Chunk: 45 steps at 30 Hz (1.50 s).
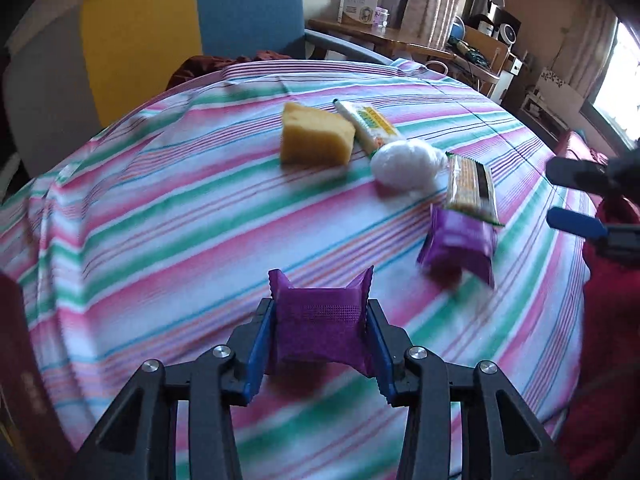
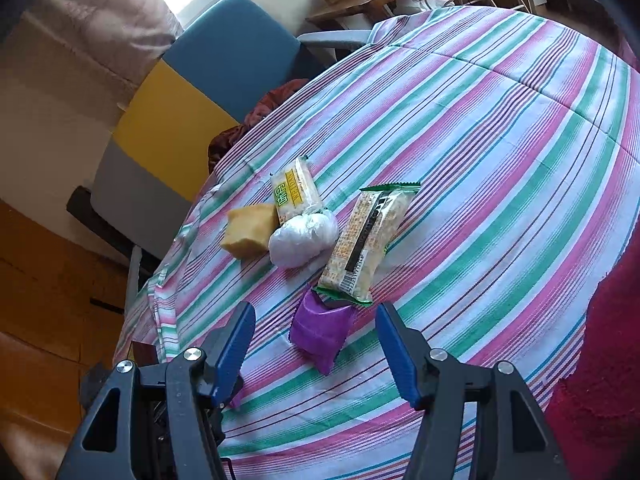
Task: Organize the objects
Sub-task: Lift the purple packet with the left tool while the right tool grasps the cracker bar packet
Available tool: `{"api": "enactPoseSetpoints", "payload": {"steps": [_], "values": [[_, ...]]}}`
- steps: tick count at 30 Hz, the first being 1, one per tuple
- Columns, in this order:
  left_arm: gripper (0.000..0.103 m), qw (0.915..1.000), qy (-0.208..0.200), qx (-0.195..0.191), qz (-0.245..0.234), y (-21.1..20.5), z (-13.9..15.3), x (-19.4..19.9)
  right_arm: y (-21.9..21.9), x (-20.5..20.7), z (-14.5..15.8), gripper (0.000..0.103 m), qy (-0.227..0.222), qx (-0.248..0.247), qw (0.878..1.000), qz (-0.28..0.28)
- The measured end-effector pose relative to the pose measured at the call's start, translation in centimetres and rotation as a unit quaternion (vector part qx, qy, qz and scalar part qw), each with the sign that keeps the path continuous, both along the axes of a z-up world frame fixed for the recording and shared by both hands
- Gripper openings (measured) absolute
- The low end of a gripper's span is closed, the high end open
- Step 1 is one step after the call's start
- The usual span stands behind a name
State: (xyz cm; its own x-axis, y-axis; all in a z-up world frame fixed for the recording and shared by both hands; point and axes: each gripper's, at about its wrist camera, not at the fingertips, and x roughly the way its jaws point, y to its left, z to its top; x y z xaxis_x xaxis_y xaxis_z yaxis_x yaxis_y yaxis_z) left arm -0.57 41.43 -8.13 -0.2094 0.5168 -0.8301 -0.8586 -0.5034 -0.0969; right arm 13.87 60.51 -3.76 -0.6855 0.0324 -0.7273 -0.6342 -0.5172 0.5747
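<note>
Purple packet [image 1: 322, 326] sits pinched between your left gripper [image 1: 320, 332] pads, over the striped cloth [image 1: 160, 220]. Farther off lie a sponge [image 1: 316, 138], tube [image 1: 370, 124], white ball [image 1: 404, 164], cracker pack [image 1: 470, 188] and second purple packet [image 1: 460, 244]. From the right wrist, your right gripper [image 2: 316, 344] stands partly open, holding nothing, that second packet [image 2: 320, 330] lying between its fingers, touching the cracker pack [image 2: 366, 240].

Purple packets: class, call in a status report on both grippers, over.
Left gripper shut on purple packet. Right gripper open, second purple packet lying between its fingers. Cracker pack overlaps that packet's far end.
</note>
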Motion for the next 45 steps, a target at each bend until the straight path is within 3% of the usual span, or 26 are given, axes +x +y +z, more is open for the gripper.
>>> {"api": "enactPoseSetpoints", "payload": {"steps": [11,19,30,39,42,44,45], "values": [[0.044,0.9990,-0.013,0.018,0.040,-5.4,0.1,1.2,-0.7,-1.4,-1.0,0.063,-0.066,0.016,0.998,0.016],[0.044,0.9975,-0.033,0.032,0.054,-5.7,-0.1,0.6,0.4,-1.9,-2.1,0.063,-0.117,0.005,0.993,-0.004],[0.045,0.9961,-0.051,0.038,0.061,-5.9,-0.5,0.4,3.6,-6.3,-2.8,0.063,-0.183,0.036,0.982,-0.035],[0.047,0.9952,-0.065,0.041,0.061,-6.0,-0.6,0.1,4.1,-8.6,-4.4,0.063,-0.207,0.067,0.975,-0.030],[0.048,0.9950,-0.067,0.038,0.063,-5.9,-0.6,0.0,4.2,-8.7,-5.0,0.058,-0.224,0.073,0.972,-0.025],[0.048,0.9948,-0.069,0.037,0.066,-5.8,-0.6,0.0,4.1,-8.6,-4.9,0.038,-0.235,0.084,0.968,-0.025],[0.048,0.9948,-0.069,0.036,0.066,-5.7,-0.7,-0.1,4.2,-8.4,-4.9,0.037,-0.237,0.085,0.967,-0.025]]}}
